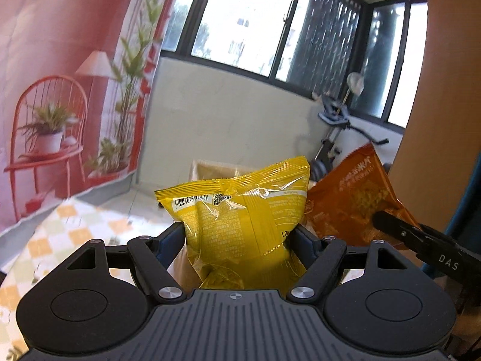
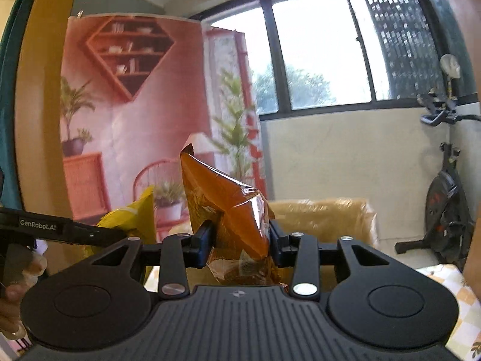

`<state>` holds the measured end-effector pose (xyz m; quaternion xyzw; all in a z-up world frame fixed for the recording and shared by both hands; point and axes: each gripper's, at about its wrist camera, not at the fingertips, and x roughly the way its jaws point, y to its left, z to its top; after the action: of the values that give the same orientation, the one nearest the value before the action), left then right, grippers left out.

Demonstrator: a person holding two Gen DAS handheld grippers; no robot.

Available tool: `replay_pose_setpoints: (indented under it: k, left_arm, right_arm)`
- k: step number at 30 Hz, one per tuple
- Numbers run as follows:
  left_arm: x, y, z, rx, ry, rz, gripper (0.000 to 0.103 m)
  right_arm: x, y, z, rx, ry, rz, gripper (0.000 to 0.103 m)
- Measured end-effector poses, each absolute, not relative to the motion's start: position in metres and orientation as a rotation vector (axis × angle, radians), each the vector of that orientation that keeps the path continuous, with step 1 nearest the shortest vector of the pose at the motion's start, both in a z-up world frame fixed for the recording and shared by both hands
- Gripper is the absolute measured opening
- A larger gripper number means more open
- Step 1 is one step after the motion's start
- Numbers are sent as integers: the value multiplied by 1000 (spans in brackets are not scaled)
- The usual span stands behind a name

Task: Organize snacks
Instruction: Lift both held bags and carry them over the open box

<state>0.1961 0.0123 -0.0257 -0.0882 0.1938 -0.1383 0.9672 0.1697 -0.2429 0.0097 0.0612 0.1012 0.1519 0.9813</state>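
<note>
My left gripper [image 1: 237,234] is shut on a yellow snack bag [image 1: 237,210], held upright in the air with its barcode side toward the camera. My right gripper [image 2: 240,239] is shut on an orange snack bag [image 2: 231,207], pinched at its middle and tilted. In the left wrist view the orange snack bag [image 1: 357,198] shows at the right with the right gripper's finger [image 1: 399,231] on it. In the right wrist view the yellow snack bag [image 2: 132,216] shows at the left behind the left gripper's arm.
A brown cardboard box [image 2: 324,216] stands open on the floor ahead, below the window wall. A checked cloth [image 1: 60,234] covers the table at the lower left. An exercise bike [image 2: 445,198] stands at the right. A printed backdrop [image 1: 60,90] hangs at the left.
</note>
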Motion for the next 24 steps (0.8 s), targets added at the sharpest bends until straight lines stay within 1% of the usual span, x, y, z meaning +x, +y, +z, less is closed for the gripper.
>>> replay_pose_setpoints:
  k: [10,19,24]
  left_arm:
    - [244,3,-12,-181,358,-315,79]
    - [313,-18,-13,-103,393,-317,79]
    - [345,-29,-21,-62,445,-308,79]
  right_arm:
    - [202,-263,25,158,151,226,40]
    - [255,-270,6,183,201,157,40]
    - [285,-268,-12,210,282,126,40]
